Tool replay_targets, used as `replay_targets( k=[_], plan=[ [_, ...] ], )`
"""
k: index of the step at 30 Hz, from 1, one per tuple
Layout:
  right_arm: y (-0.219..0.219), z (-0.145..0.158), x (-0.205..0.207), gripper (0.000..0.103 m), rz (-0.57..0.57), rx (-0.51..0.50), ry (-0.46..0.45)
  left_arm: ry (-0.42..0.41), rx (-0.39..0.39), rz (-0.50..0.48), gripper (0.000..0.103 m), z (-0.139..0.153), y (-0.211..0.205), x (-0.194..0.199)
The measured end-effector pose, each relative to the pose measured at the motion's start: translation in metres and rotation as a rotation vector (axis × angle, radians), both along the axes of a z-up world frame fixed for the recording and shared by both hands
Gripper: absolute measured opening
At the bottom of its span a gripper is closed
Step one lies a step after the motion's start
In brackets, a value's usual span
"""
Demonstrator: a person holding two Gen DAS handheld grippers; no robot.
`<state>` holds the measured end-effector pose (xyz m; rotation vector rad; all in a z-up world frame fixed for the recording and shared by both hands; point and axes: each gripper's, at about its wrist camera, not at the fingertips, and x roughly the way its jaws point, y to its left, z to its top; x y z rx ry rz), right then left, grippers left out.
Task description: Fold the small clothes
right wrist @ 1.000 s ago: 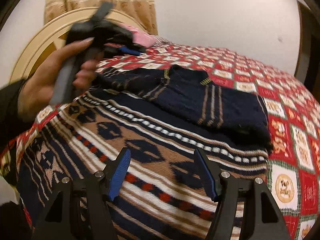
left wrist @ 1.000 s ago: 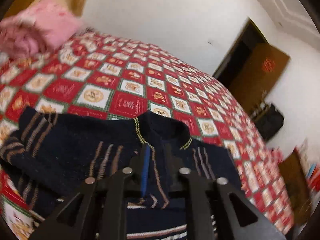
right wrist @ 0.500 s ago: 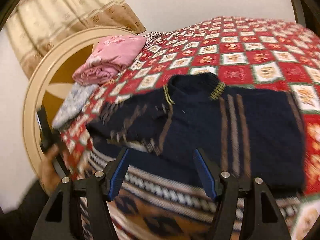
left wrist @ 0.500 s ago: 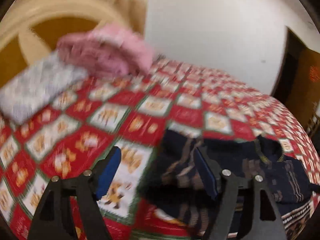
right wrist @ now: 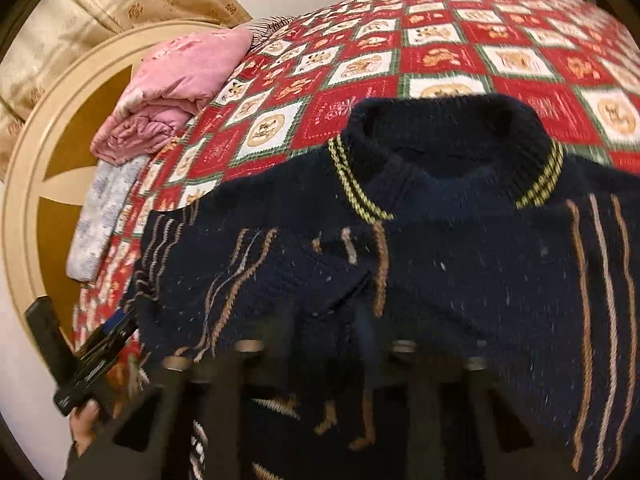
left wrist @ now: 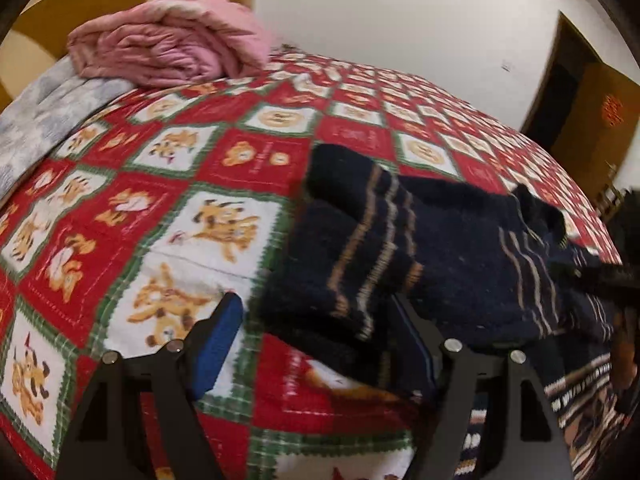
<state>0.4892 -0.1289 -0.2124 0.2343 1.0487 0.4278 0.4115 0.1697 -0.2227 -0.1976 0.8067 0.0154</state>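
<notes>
Left tongs [left wrist: 316, 344] open by navy striped sweater [right wrist: 460, 264], sleeve folded in.

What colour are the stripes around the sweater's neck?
Yellow, on a dark navy collar of the sweater. The right wrist view shows it best.

Right tongs [right wrist: 324, 344] blurred against sweater [right wrist: 460, 264].
</notes>
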Motion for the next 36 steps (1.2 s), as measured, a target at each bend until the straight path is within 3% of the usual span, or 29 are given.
replay_targets(
  k=[5, 9, 16, 22, 25, 28, 29, 30, 32, 34, 36],
  plan=[
    [0.008, 0.036, -0.013, 0.005, 0.036, -0.068, -0.134, -0.058, -0.131, -0.045, 0.08, 0.002, 0.013, -0.009],
    [0.002, 0.065, -0.023, 0.005, 0.036, -0.094, -0.218, -0.043, -0.186, -0.07, 0.087, -0.001, 0.014, -0.007],
    [-0.041, 0.088, -0.029, 0.005, -0.056, -0.114, -0.269, -0.037, -0.148, -0.112, 0.087, 0.0, 0.003, -0.011],
    [-0.086, 0.069, -0.018, 0.005, -0.137, -0.162, -0.207, -0.036, -0.109, -0.139, 0.087, 0.002, -0.006, -0.014],
    [-0.098, 0.052, -0.015, 0.005, -0.14, -0.159, -0.165, -0.041, -0.03, -0.164, 0.087, 0.006, -0.02, -0.015],
    [-0.1, 0.043, -0.017, 0.005, -0.132, -0.155, -0.154, -0.054, 0.106, -0.2, 0.087, 0.01, -0.041, -0.016],
    [-0.1, 0.042, -0.018, 0.005, -0.127, -0.151, -0.152, -0.046, 0.177, -0.2, 0.085, 0.009, -0.049, -0.014],
    [-0.1, 0.042, -0.018, 0.005, -0.123, -0.148, -0.154, -0.046, 0.221, -0.2, 0.075, 0.009, -0.055, -0.013],
    [-0.101, 0.046, -0.021, 0.005, -0.116, -0.137, -0.163, -0.038, 0.254, -0.2, 0.058, 0.008, -0.057, -0.008],
    [-0.102, 0.052, -0.024, 0.005, -0.106, -0.132, -0.176, -0.015, 0.226, -0.207, 0.027, 0.006, -0.051, -0.004],
    [-0.104, 0.06, -0.027, 0.005, -0.096, -0.126, -0.187, 0.001, 0.179, -0.198, 0.018, 0.003, -0.044, 0.001]
  ],
)
